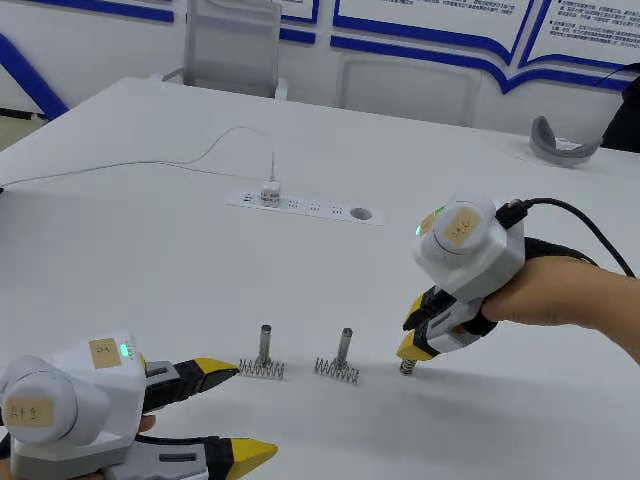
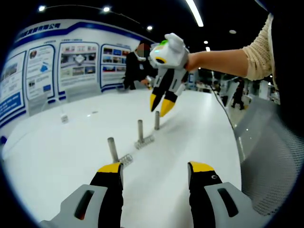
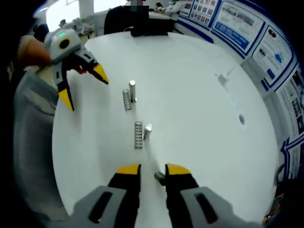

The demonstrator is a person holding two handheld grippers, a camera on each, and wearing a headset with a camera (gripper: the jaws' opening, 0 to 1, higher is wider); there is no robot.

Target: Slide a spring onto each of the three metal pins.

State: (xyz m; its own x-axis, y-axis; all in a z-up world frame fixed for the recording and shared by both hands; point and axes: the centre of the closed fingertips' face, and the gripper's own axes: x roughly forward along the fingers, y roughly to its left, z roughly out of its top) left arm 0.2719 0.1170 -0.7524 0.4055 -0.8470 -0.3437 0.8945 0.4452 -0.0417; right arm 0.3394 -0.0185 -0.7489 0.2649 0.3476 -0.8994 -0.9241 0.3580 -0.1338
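The right claw (image 3: 153, 171) points tips-down over the right-end pin (image 3: 159, 176). Its jaws stand a narrow gap apart with the pin's top between them. I cannot tell whether they pinch anything, and the pin is too small to show whether a coil already sits on it. The left claw (image 2: 156, 167) hovers low by the front-left corner of the table (image 1: 150, 250), jaws wide apart and empty.

All three pins stand upright in a row near the table's front edge. The middle pin (image 1: 344, 345) and the left-end pin (image 1: 266, 342) are bare. The middle spring (image 1: 337, 371) and the left spring (image 1: 262, 369) each lie flat at the foot of their pin.

The right-end pin looks like the step in hand. To do it well, come straight down along the pin, since a sideways nudge could tip it. The lying springs probably want a light pinch at mid-coil, then turning upright before threading.
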